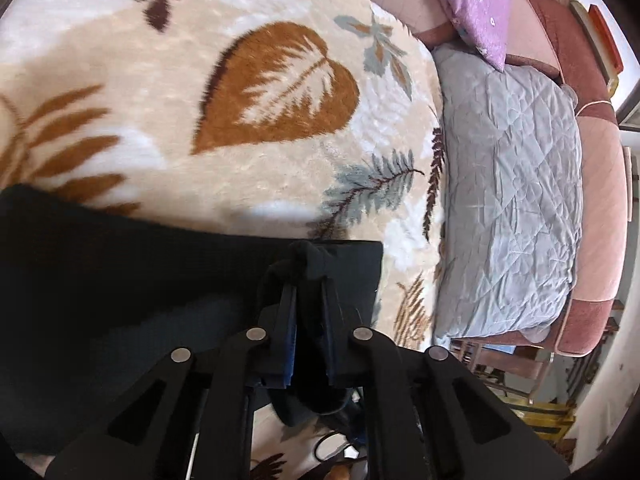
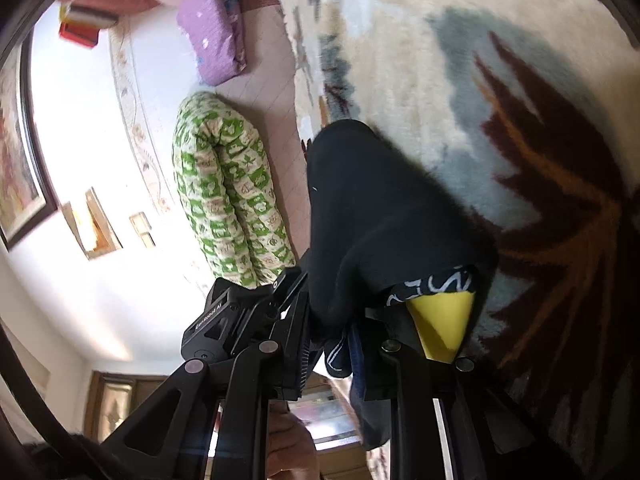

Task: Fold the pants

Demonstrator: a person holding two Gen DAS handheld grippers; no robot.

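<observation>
Apparently indoors: leaf-patterned cream blanket (image 1: 280,152), grey quilt (image 1: 512,200), purple pillow (image 1: 476,4).

The pants (image 1: 120,300) lie on the blanket (image 1: 240,80), reaching its near edge. Beyond the blanket's far edge a quilt (image 1: 512,200) lies on the bed (image 1: 600,200), with a pillow (image 1: 480,4) at the quilt's end.

The bed (image 1: 600,208) carries a leaf-patterned blanket (image 1: 240,120). Black pants (image 1: 120,280) lie on the blanket; a grey quilt (image 1: 512,200) lies just beside it.
</observation>
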